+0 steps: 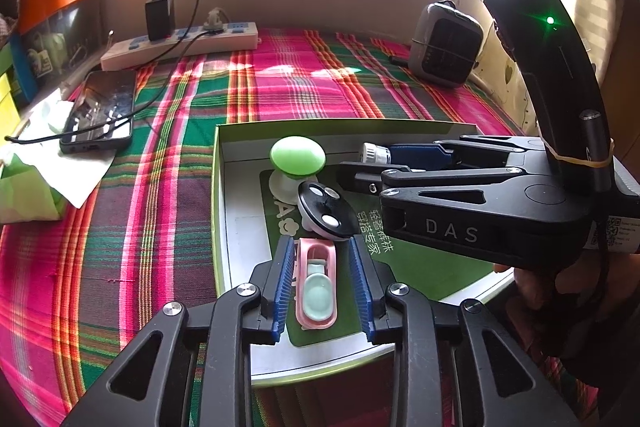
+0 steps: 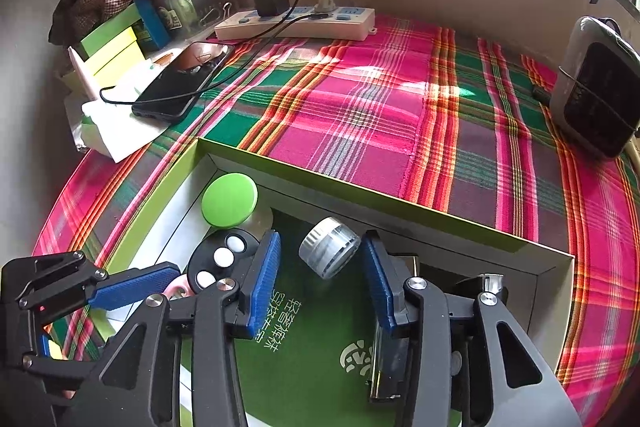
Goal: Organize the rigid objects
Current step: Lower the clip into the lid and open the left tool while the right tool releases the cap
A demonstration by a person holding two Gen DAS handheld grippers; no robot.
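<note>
"DAS" marks the right tongs (image 1: 362,171), apart inside the green-rimmed box (image 2: 360,201); left tongs (image 1: 320,283) straddle, apart, a pink plastic case (image 1: 316,287).

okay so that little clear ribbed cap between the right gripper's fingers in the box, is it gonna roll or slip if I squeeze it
Probably apt to roll: the clear ribbed cap looks round and lies tilted on the box floor. Its ridged rim should help the blue pads hold it. It looks like light, stiff plastic, so a gentle squeeze from the open right gripper likely suffices.
</note>
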